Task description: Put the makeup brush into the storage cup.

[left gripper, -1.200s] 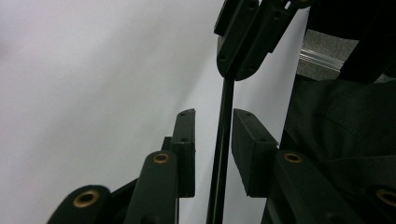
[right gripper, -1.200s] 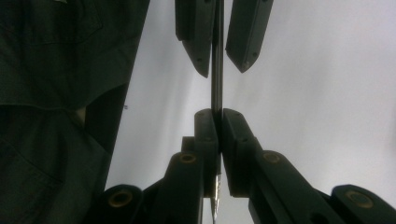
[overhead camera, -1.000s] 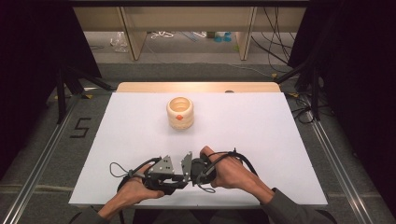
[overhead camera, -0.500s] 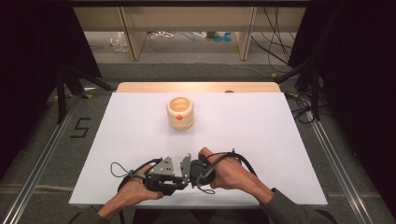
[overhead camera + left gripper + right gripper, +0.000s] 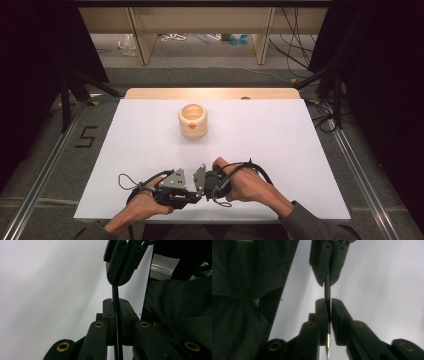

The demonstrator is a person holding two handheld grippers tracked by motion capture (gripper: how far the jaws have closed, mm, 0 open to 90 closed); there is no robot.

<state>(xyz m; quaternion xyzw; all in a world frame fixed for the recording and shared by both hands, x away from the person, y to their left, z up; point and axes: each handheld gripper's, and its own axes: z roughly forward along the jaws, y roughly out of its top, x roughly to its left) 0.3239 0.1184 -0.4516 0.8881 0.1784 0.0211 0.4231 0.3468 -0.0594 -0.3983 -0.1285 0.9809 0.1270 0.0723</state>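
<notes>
Claws sit tip to tip at the counter's (image 5: 280, 145) 6 o'clock edge, both lying on its white top. The left claw (image 5: 192, 194) is clenched on nothing. The right claw (image 5: 204, 186) has just been easing its jaws apart; they stand a slit apart with nothing between. This looks like the start of a reach, with no grasp made. Next, one claw would need to lift, spread wide and travel toward 12 o'clock. There the cup (image 5: 192, 120) stands upright and well apart from both claws. It is cream, ribbed in rounded bands and open-topped, with a small orange mark on its near side.
</notes>
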